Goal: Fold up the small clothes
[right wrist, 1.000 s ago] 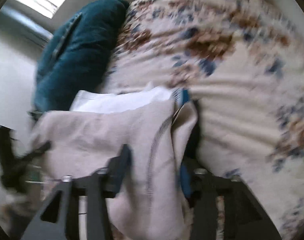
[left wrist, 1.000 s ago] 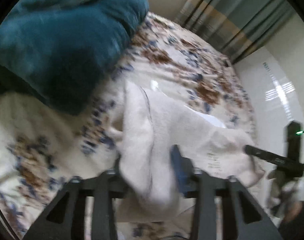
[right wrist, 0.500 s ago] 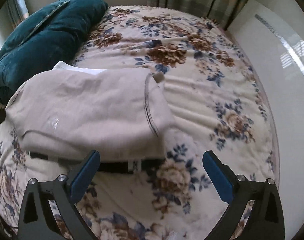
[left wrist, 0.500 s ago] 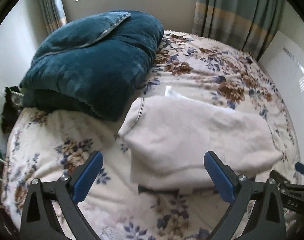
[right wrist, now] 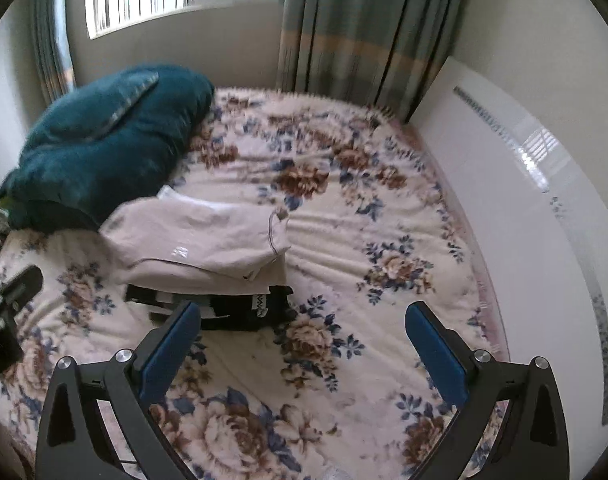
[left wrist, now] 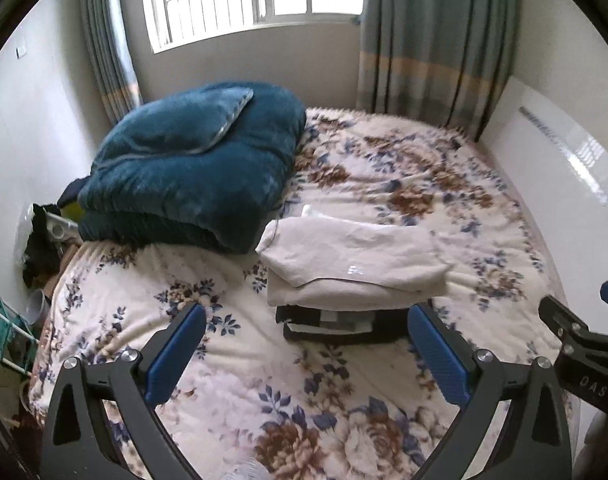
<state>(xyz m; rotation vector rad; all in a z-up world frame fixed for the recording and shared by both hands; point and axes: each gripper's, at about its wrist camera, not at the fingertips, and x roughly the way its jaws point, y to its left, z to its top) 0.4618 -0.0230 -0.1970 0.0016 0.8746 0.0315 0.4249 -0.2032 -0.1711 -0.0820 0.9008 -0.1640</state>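
A folded cream garment (left wrist: 352, 264) lies on top of a stack of folded clothes, with a black garment (left wrist: 336, 326) under it, on the floral bed (left wrist: 240, 368). It also shows in the right wrist view (right wrist: 200, 244), above the black garment (right wrist: 240, 312). My left gripper (left wrist: 304, 352) is open and empty, pulled back in front of the stack. My right gripper (right wrist: 304, 348) is open and empty, to the right of the stack and apart from it.
A folded teal quilt (left wrist: 192, 164) sits at the bed's far left, touching the stack's back corner. A white wall panel (right wrist: 524, 216) runs along the bed's right side. Curtains (left wrist: 432, 40) and a window are behind. Clutter (left wrist: 36, 248) sits beside the bed's left edge.
Both grippers were shut on the cream garment a second ago. They opened, left it folded on the stack, and have pulled back and up from it.
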